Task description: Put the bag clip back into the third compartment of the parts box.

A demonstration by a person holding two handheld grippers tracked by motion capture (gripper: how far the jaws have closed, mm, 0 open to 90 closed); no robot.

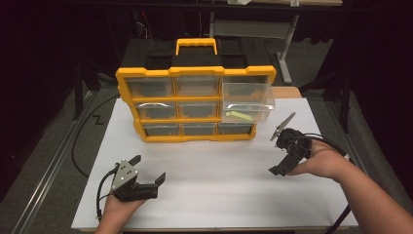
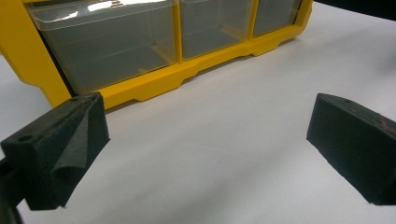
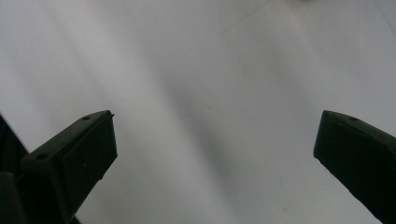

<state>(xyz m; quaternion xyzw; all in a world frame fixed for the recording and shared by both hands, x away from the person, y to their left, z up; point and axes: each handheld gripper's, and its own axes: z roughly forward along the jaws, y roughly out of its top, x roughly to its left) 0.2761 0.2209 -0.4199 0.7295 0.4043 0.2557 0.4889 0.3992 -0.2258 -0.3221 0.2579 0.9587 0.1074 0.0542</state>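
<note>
The organizer (image 1: 195,100) sits at the far middle of the table (image 1: 219,195). Its right middle drawer (image 1: 248,101) is pulled out toward the near side, with a small part (image 1: 238,115) lying in it. The left gripper (image 1: 146,168) is near left, the right gripper (image 1: 281,152) off to the right, well apart.

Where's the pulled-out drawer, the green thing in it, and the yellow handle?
pulled-out drawer (image 1: 248,100), high view, its clear front wall.
green thing (image 1: 238,115), high view, its middle.
yellow handle (image 1: 196,43), high view, its top bar.

Pulled-out drawer (image 1: 248,101) overhanging bare table (image 1: 219,180)
</note>
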